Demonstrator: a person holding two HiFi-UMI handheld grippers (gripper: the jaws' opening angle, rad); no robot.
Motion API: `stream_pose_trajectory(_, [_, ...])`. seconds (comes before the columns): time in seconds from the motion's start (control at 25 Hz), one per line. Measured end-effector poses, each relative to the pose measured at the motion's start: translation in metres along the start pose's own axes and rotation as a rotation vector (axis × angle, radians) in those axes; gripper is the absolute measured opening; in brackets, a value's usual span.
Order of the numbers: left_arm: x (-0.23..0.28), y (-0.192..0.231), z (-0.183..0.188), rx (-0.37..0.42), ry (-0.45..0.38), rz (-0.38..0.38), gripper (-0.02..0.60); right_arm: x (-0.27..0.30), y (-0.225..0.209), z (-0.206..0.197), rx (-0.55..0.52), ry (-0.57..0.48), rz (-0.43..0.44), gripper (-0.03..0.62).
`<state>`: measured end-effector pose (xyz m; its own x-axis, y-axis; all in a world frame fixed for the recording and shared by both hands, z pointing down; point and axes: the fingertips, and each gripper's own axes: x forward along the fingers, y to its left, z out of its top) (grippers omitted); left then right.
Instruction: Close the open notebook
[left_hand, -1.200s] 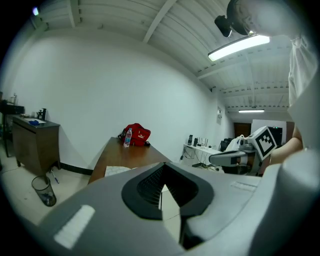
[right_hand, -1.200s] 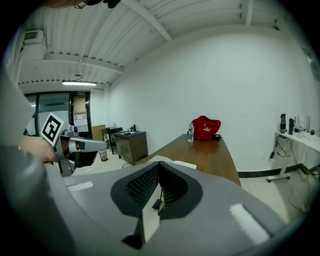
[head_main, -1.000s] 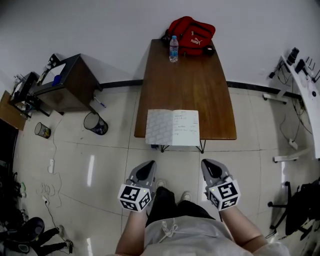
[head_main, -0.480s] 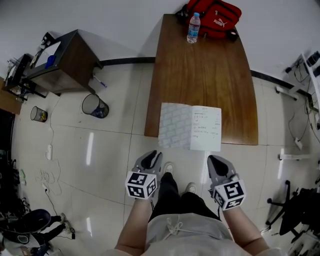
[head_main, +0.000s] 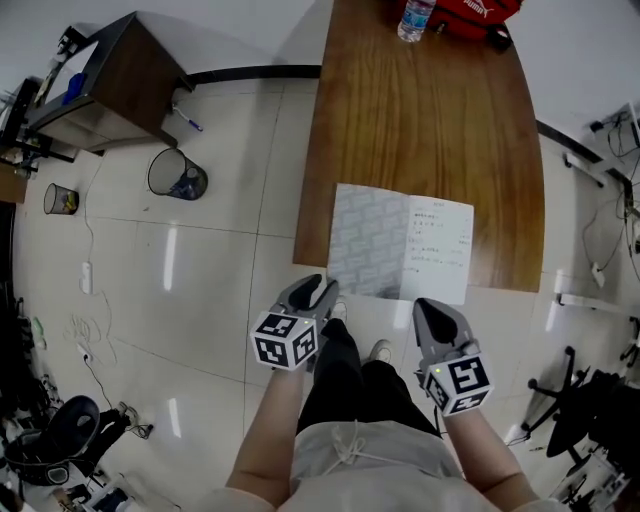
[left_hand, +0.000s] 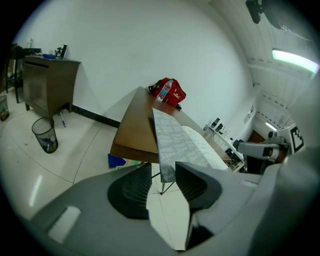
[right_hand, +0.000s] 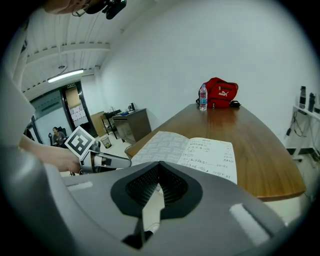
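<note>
The open notebook (head_main: 400, 245) lies flat at the near edge of the brown table (head_main: 430, 130), grey patterned inside cover on the left, written page on the right, its near edge hanging past the table. My left gripper (head_main: 320, 291) is just short of the notebook's near left corner; its jaws are opening with nothing between them (left_hand: 162, 175), and the notebook (left_hand: 175, 140) shows beyond the gap. My right gripper (head_main: 431, 309) hovers below the notebook's near right part, its jaws (right_hand: 159, 170) shut and empty, the notebook (right_hand: 195, 150) ahead of it.
A water bottle (head_main: 413, 20) and a red bag (head_main: 480, 8) stand at the table's far end. A mesh waste bin (head_main: 178, 175) and a dark cabinet (head_main: 110, 75) are on the floor to the left. A chair (head_main: 590, 420) is at the right.
Both grippers have moved forward and down toward the notebook's near edge. The left gripper's jaws have parted. The notebook lies as before.
</note>
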<state>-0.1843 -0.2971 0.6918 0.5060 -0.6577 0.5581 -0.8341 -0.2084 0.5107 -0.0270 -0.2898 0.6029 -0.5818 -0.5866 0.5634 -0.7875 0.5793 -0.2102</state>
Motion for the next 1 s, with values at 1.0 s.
stream_pose_trajectory(1.0, [-0.031, -0.132, 0.071, 0.229, -0.115, -0.096, 0.032, -0.077, -0.028, 0.017, 0.006, -0.122, -0.050, 0.008])
